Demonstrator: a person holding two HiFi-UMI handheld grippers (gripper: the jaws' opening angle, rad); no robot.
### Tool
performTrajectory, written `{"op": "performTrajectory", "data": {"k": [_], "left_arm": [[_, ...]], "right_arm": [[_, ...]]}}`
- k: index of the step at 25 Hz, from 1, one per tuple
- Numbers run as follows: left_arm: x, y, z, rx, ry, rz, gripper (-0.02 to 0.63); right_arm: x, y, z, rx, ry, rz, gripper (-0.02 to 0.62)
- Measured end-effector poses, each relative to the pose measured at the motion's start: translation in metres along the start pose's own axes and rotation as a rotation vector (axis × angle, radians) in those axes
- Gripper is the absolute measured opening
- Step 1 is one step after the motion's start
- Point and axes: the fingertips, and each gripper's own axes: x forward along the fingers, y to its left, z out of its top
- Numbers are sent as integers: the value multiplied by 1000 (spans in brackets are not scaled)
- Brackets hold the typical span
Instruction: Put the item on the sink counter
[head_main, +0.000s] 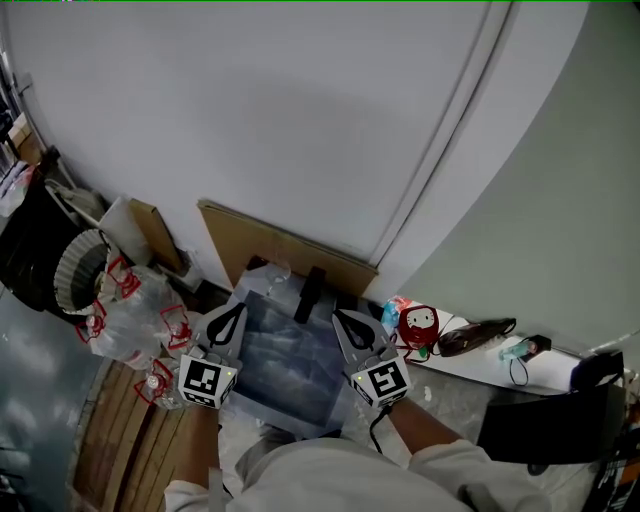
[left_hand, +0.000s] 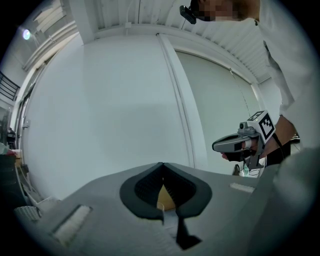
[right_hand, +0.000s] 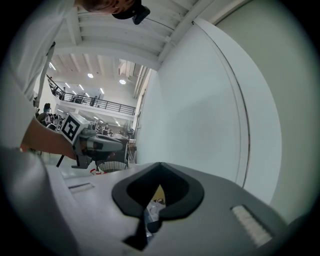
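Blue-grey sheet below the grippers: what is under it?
The blue-grey sheet lies spread below the left gripper and right gripper, both shut and empty. Whatever is under it is covered. A black item lies at its far edge.

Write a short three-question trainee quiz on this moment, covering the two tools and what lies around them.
1. True or false: the left tool grips the red figure.
2. What leans against the white wall ahead of the tools? A. a cardboard sheet B. a ladder C. a broom
3. Fill in: the jaws of the right tool are ____.
Key: 1 false; the left tool is shut on nothing, and the red figure sits apart, off to the right. 2 A. 3 shut, with nothing held.
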Motion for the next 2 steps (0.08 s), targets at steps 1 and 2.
{"op": "performTrajectory", "data": {"k": [1,2], "left_arm": [[-1,-2,-1,-4,4,-2,5],[-1,-4,-1,-7,8,-5,5]], "right_arm": [[-1,0,-1,3,0,0,5],[-3,1,-2,5,1,0,5]]}}
